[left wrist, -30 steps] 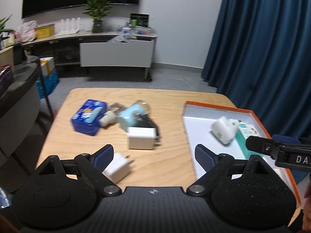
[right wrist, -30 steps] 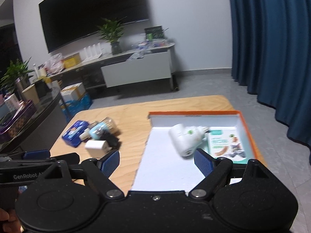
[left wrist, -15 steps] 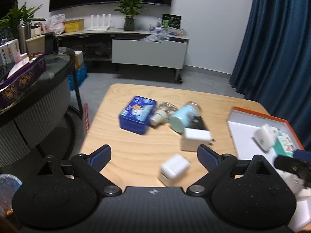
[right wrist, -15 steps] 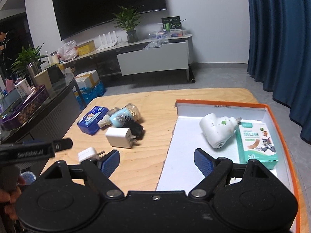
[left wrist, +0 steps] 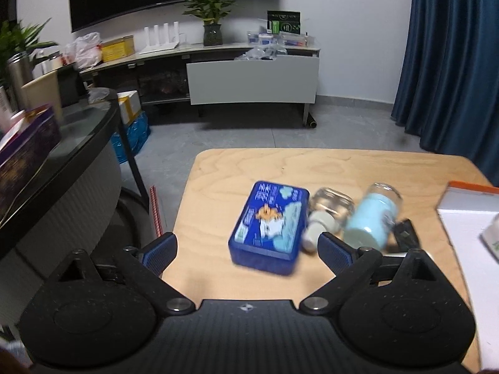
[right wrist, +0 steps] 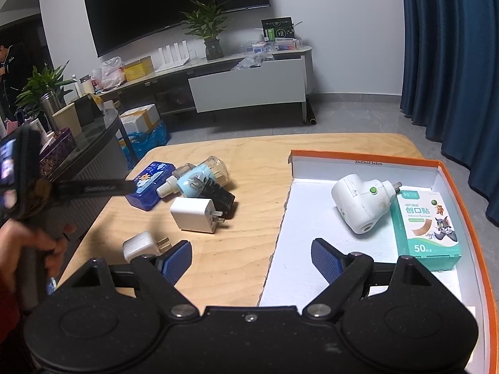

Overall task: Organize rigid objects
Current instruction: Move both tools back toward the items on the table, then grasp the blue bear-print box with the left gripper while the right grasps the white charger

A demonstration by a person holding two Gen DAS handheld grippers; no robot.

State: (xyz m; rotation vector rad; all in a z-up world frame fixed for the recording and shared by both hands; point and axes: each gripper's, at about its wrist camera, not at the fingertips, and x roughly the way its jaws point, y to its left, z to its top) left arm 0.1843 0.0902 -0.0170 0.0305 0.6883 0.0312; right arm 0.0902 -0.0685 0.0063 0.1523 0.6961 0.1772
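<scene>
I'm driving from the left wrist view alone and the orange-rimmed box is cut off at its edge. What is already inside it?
Observer: A white plug-in vaporiser lies in the orange-rimmed box.
Operator: Anything else in there?
Observer: A teal carton of plasters lies just right of it.
Operator: Any small items on the wooden table that I can't see?
Observer: Two white chargers: a larger cube beside a black block, and a smaller one nearer the right gripper, whose jaws are empty.
</scene>
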